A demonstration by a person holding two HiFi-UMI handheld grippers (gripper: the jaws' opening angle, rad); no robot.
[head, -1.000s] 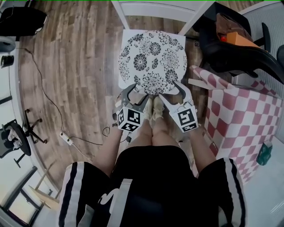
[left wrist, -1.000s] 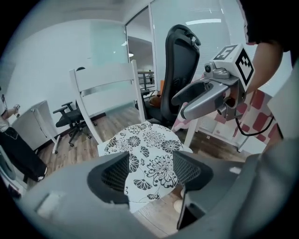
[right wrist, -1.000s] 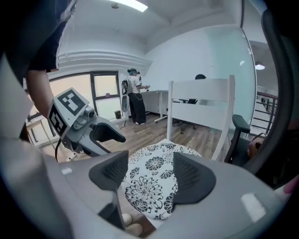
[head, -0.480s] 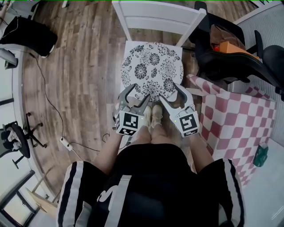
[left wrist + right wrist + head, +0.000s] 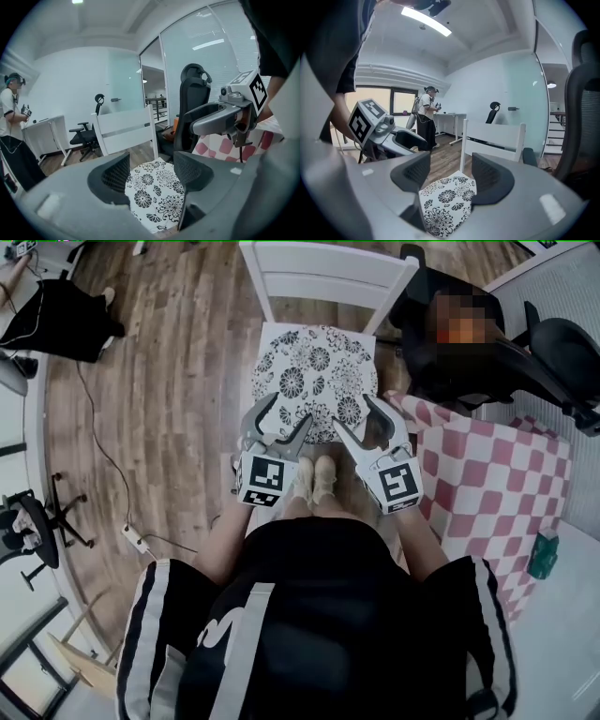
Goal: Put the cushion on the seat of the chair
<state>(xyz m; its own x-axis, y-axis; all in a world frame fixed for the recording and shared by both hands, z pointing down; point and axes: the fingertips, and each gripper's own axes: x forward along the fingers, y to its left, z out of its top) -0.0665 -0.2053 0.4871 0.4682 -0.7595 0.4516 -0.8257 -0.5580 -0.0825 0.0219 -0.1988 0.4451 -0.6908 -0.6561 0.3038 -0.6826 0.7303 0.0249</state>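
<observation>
The black-and-white flowered cushion [image 5: 314, 376] lies flat on the seat of the white chair [image 5: 328, 277]. Both grippers hang above its near edge and touch nothing. My left gripper [image 5: 286, 418] is open, and the cushion [image 5: 154, 197] shows through its empty gap [image 5: 151, 176]. My right gripper [image 5: 353, 418] is open too; its jaws have just been closing a little with nothing between them. In the right gripper view the cushion [image 5: 445, 201] lies below the gap [image 5: 447, 176], with the chair back [image 5: 492, 138] behind it.
A black office chair [image 5: 487, 343] and a red-and-white checkered block [image 5: 487, 474] stand right of the chair. A cable and power strip [image 5: 131, 535] lie on the wooden floor at left. A person [image 5: 426, 117] stands far off by desks. My feet [image 5: 314, 479] are at the seat's front.
Both grippers have lifted up from the cushion's front edge toward the camera. The cushion stays on the seat.
</observation>
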